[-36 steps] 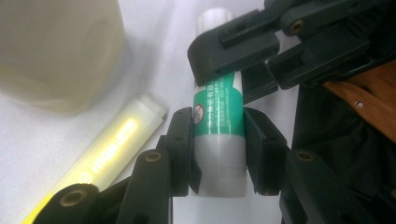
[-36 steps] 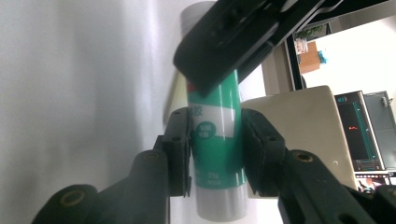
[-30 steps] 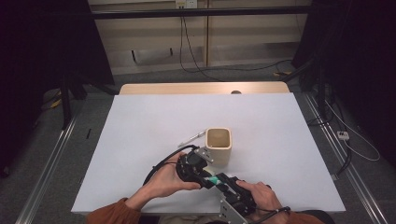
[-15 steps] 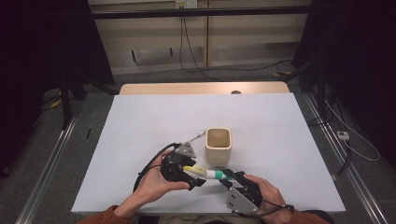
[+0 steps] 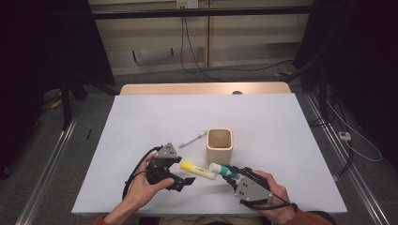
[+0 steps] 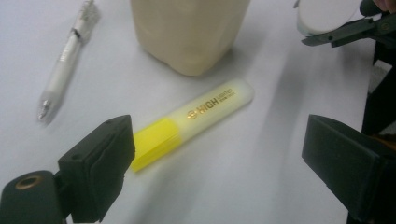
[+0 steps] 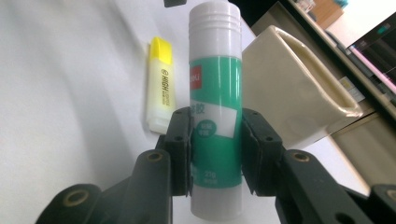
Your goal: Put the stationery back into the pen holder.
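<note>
Highlighter (image 6: 194,119) lies flat on the table (image 5: 141,122) between my left claw's (image 5: 180,177) wide-spread jaws, which have just been opening and no longer press on it. Its long axis runs slantwise across that claw's reach, yellow end by one jaw and cap end pointing toward the cup (image 5: 219,145), which it stops just short of. My right claw (image 7: 215,140) is clamped on the upright glue stick (image 7: 215,98), beside the cup's near side. I judge the glue stick goes into the cup next, and the right hand (image 5: 270,194) is the nearer one.
</note>
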A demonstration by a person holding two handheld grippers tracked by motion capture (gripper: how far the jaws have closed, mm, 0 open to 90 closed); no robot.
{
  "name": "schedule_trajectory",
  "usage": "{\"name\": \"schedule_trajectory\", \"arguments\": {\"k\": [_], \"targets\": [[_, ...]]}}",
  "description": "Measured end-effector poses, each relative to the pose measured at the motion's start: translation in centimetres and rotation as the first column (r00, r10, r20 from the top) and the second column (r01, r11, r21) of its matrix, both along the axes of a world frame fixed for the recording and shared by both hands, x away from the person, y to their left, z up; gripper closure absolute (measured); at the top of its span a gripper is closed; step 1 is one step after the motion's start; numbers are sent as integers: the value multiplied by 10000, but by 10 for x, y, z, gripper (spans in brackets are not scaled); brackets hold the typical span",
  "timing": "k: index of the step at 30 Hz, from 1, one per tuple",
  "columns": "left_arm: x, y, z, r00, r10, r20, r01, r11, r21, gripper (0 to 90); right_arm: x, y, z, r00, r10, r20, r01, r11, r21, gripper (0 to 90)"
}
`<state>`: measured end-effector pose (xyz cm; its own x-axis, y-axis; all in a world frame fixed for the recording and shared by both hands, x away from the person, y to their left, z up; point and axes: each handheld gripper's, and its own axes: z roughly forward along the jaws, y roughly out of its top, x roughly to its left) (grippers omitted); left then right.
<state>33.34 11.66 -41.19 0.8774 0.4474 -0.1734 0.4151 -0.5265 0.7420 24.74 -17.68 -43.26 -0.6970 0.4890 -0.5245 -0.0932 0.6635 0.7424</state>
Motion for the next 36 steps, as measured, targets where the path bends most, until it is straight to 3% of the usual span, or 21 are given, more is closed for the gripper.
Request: {"name": "schedule_trajectory", "arguments": {"k": [3, 5, 10, 12, 15, 16, 19, 20, 23, 25, 29, 33, 36], "targets": [[-2, 10, -2, 9987, 395, 312, -381, 9983, -430, 68, 1, -2, 3, 9996, -33, -281, 45, 9991, 431, 671], [-4, 17, -4, 9970, 417, 648, -393, 9985, -372, 65, 1, -3, 5, 9993, -68, -375, 91, 9980, 625, 671], [-7, 33, -13, 9876, 1304, 876, -1254, 9903, -599, 57, 3, -6, 13, 9989, -124, -462, 177, 9930, 1172, 671], [-9, 37, -19, 9825, 1446, 1177, -1377, 9884, -645, 57, 3, -8, 14, 9976, -199, -661, 288, 9903, 1363, 671], [-13, 40, -26, 9838, 1331, 1201, -1221, 9880, -948, 57, 6, -9, 16, 9963, -263, -822, 398, 9850, 1677, 671], [-14, 41, -26, 9822, 1295, 1359, -1184, 9892, -869, 59, 6, -10, 17, 9960, -291, -845, 437, 9832, 1772, 671], [-15, 41, -28, 9813, 1408, 1314, -1318, 9885, -746, 63, 8, -13, 21, 9938, -338, -1057, 570, 9729, 2242, 671], [-14, 41, -29, 9813, 1523, 1178, -1421, 9857, -905, 63, 8, -14, 22, 9928, -339, -1153, 607, 9694, 2378, 671], [-13, 44, -27, 9766, 1644, 1388, -1541, 9847, -819, 63, 10, -17, 25, 9893, -317, -1426, 714, 9565, 2827, 671], [-13, 46, -28, 9795, 1655, 1151, -1551, 9834, -944, 63, 12, -19, 28, 9860, -314, -1638, 826, 9452, 3159, 671], [-14, 43, -27, 9802, 1360, 1442, -1289, 9900, -577, 63, 14, -22, 33, 9807, -386, -1917, 1054, 9300, 3521, 671], [-14, 42, -28, 9833, 1321, 1251, -1263, 9906, -531, 63, 17, -24, 39, 9774, -406, -2076, 1188, 9172, 3803, 671], [-14, 43, -29, 9830, 1411, 1179, -1361, 9895, -491, 63, 20, -26, 44, 9734, -411, -2255, 1345, 8990, 4168, 671]]}}
